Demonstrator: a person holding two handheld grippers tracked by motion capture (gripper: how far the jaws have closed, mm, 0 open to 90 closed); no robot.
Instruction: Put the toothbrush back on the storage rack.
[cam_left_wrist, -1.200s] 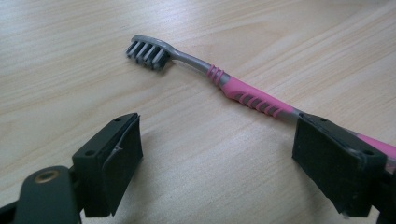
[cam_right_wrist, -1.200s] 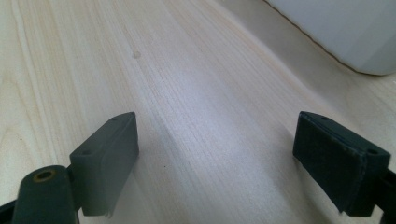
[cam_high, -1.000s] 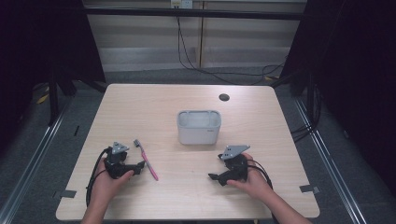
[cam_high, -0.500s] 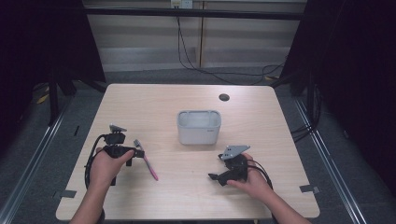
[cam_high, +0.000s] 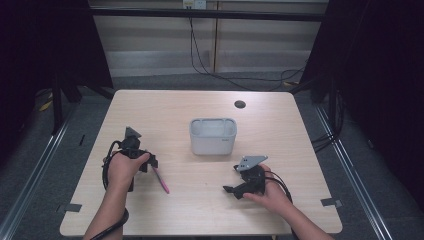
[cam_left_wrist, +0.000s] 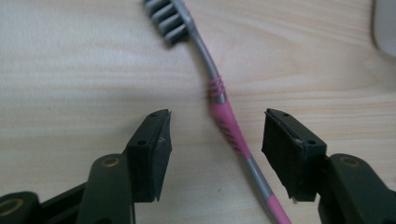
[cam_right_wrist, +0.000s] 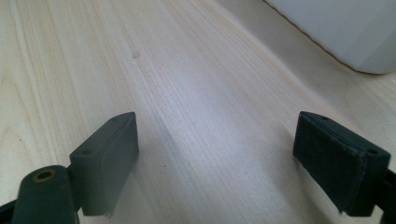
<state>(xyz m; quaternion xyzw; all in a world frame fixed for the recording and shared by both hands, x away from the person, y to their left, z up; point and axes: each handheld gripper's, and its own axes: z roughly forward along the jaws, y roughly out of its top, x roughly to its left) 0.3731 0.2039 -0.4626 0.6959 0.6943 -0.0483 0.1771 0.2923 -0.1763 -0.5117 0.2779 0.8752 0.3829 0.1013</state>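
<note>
Down at the near edge of the table (cam_high: 210, 215), the left tool (cam_left_wrist: 215, 140) is held spread wide over the toothbrush (cam_left_wrist: 226, 123), one jaw on each side of the pink grip, nothing touched yet as far as can be told. So the pick-up isn't done, it's only lined up; the brush is lying flat on the wood with the grey bristles pointed away from the tool. Off to the other side, the right tool (cam_right_wrist: 224, 163) is parked low over bare wood, also released, nothing between its jaws. Further back, the grey bin (cam_high: 213, 136) is sat mid-table, and it's probably where the brush is meant to end up, so closing, lifting and carrying are all left. No brand, label or writing can be read anywhere
</note>
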